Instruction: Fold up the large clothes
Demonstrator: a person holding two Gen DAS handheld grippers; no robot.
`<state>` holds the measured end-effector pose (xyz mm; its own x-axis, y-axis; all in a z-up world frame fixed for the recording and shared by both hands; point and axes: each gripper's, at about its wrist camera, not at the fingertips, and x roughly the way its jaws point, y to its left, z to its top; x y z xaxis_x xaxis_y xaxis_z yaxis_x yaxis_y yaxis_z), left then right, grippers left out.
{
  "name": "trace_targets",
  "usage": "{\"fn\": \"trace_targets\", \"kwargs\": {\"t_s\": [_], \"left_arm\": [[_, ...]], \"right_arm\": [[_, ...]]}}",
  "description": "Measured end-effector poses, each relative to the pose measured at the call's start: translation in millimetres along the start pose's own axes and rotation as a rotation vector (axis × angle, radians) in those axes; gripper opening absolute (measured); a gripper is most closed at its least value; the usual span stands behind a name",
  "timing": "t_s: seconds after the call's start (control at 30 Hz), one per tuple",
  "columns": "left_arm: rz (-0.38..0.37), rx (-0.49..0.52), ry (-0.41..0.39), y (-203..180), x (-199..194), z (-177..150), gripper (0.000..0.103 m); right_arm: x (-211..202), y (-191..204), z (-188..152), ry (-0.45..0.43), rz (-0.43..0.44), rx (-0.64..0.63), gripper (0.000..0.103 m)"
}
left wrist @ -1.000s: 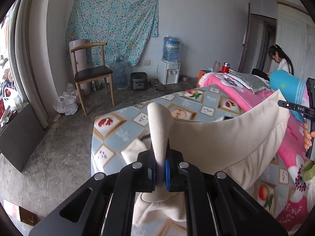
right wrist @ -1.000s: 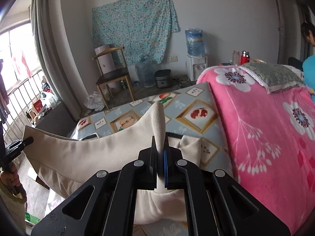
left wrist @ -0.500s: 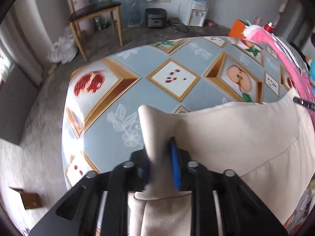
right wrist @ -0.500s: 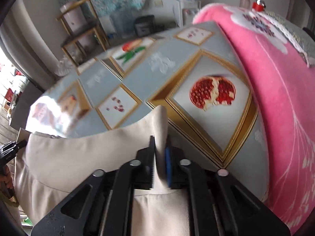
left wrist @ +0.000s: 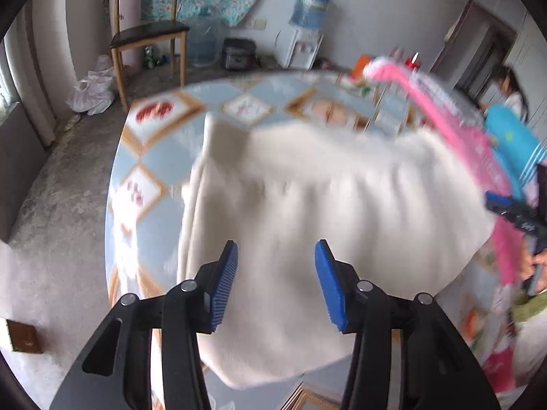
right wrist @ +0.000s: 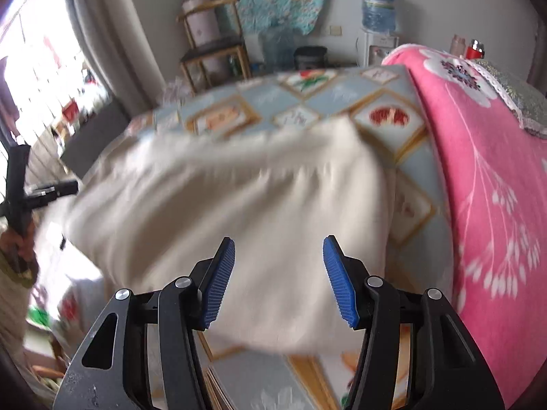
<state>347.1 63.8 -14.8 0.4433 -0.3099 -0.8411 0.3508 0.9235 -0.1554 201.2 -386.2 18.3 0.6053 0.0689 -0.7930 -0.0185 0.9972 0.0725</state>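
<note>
A cream garment [left wrist: 324,212] lies folded and spread on the blue fruit-patterned bedsheet [left wrist: 150,184], blurred by motion. My left gripper [left wrist: 275,256] hovers above its near part, jaws opening, blue pads apart with nothing pinched between them. In the right wrist view the same cream garment [right wrist: 246,212] fills the middle, and my right gripper [right wrist: 278,251] hangs over it, jaws also opening, free of the cloth. The other gripper shows at each view's edge: the right one [left wrist: 519,215] and the left one [right wrist: 37,191].
A pink flowered blanket [right wrist: 485,177] covers the bed to the right of the garment. A wooden chair [left wrist: 147,37], water dispenser [left wrist: 306,34] and bottles stand by the far wall. A person [left wrist: 509,92] sits at the far right. Concrete floor [left wrist: 51,222] lies left of the bed.
Both grippers were shut on the garment's raised edge, then lowered it and let go. The cloth has dropped flat onto the bed and the jaws now stand apart.
</note>
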Motion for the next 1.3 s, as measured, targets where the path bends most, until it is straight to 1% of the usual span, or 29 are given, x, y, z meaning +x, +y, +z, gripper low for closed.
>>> {"fn": "trace_targets", "kwargs": {"t_s": [0.03,0.07,0.13,0.17,0.2,0.23,0.27,0.3,0.33,0.37,0.4,0.47,0.53,0.57,0.63,0.67,0.73,0.8,0.87,0.9,0.97,1.0,1.1,1.13,1.17,1.2,1.23,1.27,1.3], "left_arm": [[0.034,-0.002,0.023,-4,11,-7,0.046],[0.051,-0.019,0.038,-2,20,-17,0.046],[0.036,-0.060,0.018,1,28,-23,0.048],[0.036,-0.066,0.009,2,26,-25,0.048],[0.051,-0.071,0.012,1,25,-23,0.048],[0.086,-0.068,0.010,-2,21,-22,0.048],[0.115,-0.056,0.001,-6,15,-21,0.048],[0.139,-0.033,-0.025,-12,6,-19,0.048],[0.137,-0.014,-0.059,-19,-4,-20,0.048],[0.118,0.010,-0.094,-28,-11,-20,0.048],[0.094,0.041,-0.116,-41,-16,-18,0.049],[0.059,0.112,-0.104,-70,-8,-14,0.051],[0.064,0.177,-0.082,-98,10,-13,0.052],[0.072,0.197,-0.069,-105,17,-16,0.052],[0.124,0.226,-0.047,-116,39,-24,0.052],[0.142,0.241,-0.054,-117,45,-30,0.052],[0.155,0.261,-0.088,-118,45,-35,0.053],[0.158,0.261,-0.080,-118,43,-34,0.053],[0.147,0.247,-0.073,-118,39,-28,0.053],[0.121,0.231,-0.094,-117,31,-24,0.053],[0.069,0.196,-0.152,-113,16,-17,0.053],[0.050,0.181,-0.165,-112,13,-13,0.056],[0.020,0.161,-0.132,-118,26,-10,0.057],[0.023,0.162,-0.108,-122,36,-12,0.057],[0.042,0.159,-0.078,-124,46,-17,0.057],[0.061,0.153,-0.067,-125,54,-21,0.057],[0.094,0.159,-0.078,-127,57,-26,0.057],[0.096,0.168,-0.106,-128,55,-29,0.057],[0.089,0.165,-0.101,-128,55,-29,0.057]], "right_arm": [[7,-1,-11,0.025,-0.009,0.012,0.051],[15,-5,-22,0.042,-0.026,0.028,0.051],[25,-12,-33,0.038,-0.029,0.036,0.051],[25,-14,-35,0.024,-0.022,0.034,0.051],[24,-14,-32,0.031,-0.022,0.036,0.050],[23,-12,-29,0.044,-0.034,0.039,0.050],[20,-8,-27,0.053,-0.063,0.034,0.050],[13,1,-23,0.056,-0.106,0.015,0.051],[4,10,-20,0.036,-0.107,-0.005,0.051],[-5,23,-17,0.000,-0.075,-0.026,0.051],[-11,34,-16,-0.025,-0.043,-0.044,0.054],[-11,66,-11,-0.059,0.000,-0.090,0.057],[6,92,-12,-0.046,0.029,-0.133,0.059],[19,102,-13,-0.026,0.018,-0.151,0.059],[48,112,-19,0.024,-0.002,-0.162,0.059],[59,114,-24,0.038,-0.021,-0.167,0.060],[63,108,-30,0.006,-0.005,-0.143,0.060],[63,104,-28,0.022,0.012,-0.124,0.060],[60,107,-21,0.041,-0.003,-0.139,0.060],[52,109,-20,0.037,-0.003,-0.141,0.061],[43,110,-10,0.001,0.017,-0.132,0.062],[40,110,-3,-0.016,0.038,-0.123,0.063],[46,119,6,-0.031,0.098,-0.097,0.064],[52,125,5,-0.021,0.109,-0.105,0.064],[58,132,1,-0.006,0.102,-0.118,0.064],[69,138,-5,0.021,0.080,-0.137,0.065],[80,141,-11,0.042,0.051,-0.148,0.065],[81,137,-14,0.023,0.066,-0.123,0.065],[80,135,-13,0.025,0.074,-0.125,0.065]]}}
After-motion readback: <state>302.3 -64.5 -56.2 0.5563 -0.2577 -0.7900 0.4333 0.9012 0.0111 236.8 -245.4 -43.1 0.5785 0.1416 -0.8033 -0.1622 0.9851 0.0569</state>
